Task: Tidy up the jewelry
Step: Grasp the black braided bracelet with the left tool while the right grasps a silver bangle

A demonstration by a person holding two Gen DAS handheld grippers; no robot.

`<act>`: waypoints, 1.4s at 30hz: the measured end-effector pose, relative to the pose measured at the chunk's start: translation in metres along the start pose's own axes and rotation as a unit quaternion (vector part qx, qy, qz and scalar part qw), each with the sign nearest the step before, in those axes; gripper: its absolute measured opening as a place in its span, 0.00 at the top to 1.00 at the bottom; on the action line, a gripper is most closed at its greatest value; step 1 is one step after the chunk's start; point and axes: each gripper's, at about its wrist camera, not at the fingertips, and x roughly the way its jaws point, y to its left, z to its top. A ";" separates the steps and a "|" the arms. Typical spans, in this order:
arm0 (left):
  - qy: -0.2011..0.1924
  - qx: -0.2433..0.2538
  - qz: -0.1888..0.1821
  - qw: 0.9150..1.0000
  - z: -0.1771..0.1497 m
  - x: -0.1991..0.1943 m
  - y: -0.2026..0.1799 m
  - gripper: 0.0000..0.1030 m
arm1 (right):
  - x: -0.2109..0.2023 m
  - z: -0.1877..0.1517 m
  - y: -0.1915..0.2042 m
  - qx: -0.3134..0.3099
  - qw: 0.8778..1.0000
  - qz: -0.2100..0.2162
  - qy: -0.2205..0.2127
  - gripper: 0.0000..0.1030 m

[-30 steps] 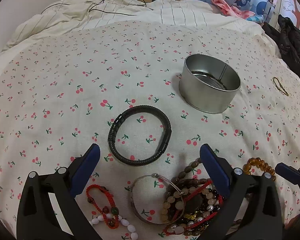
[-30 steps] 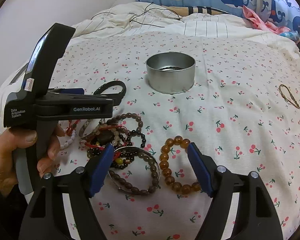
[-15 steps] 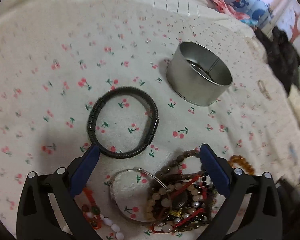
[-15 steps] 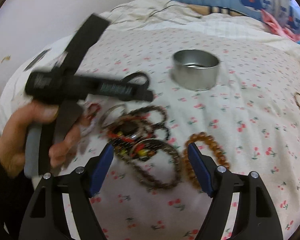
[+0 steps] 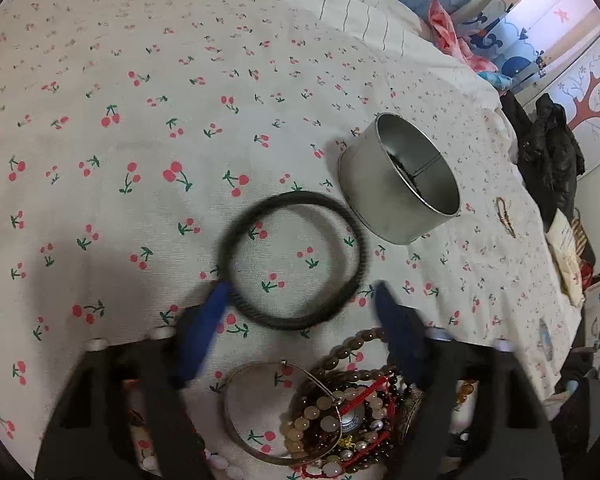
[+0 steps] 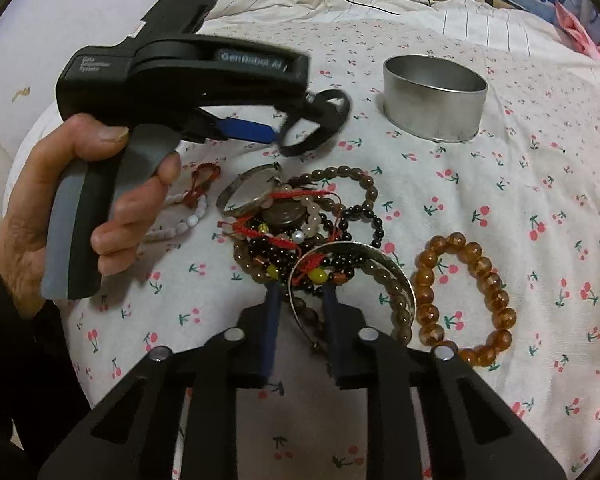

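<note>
We are seeing different things from each wrist. The left wrist view is showing the black braided bracelet (image 5: pixel 292 260) lying flat on the cherry-print bedspread (image 5: pixel 140 120), at about eight o'clock from the round metal tin (image 5: pixel 400 184) and just beside it. The left gripper (image 5: pixel 300 300) is reaching over that bracelet, its jaws having just been closing; the left blue pad (image 5: pixel 208 320) is touching the band's outer edge, while the right pad is standing apart from it, so nothing is clamped yet, though motion blur is making that contact hard to judge. Only this view is catching a thin gold chain (image 5: pixel 506 216) at three o'clock from the tin.

The right wrist view is showing what the other one hides: a hand (image 6: pixel 60 208) wrapped around the left tool's grey handle, and an amber bead bracelet (image 6: pixel 464 296) lying whole at three o'clock from the tangled heap of beaded bracelets (image 6: pixel 300 232). The right gripper (image 6: pixel 300 292) is standing nearly closed, its jaws having just been narrowing around the edge of a silver bangle (image 6: pixel 356 252) atop the heap; we cannot tell whether the pads are pressing it.

Against the frames a second ago, both tools are now lower and closer to the jewelry, and the left tool is tipped further down.

On the left tool's body we are reading "GenRobot.AI", plus small blurred print, seemingly "Data Acquisition System".
</note>
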 end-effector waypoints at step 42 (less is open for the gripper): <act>-0.072 -0.035 0.028 0.996 0.023 -0.029 0.002 0.18 | -0.015 0.010 -0.015 0.053 0.997 0.046 -0.024 0.97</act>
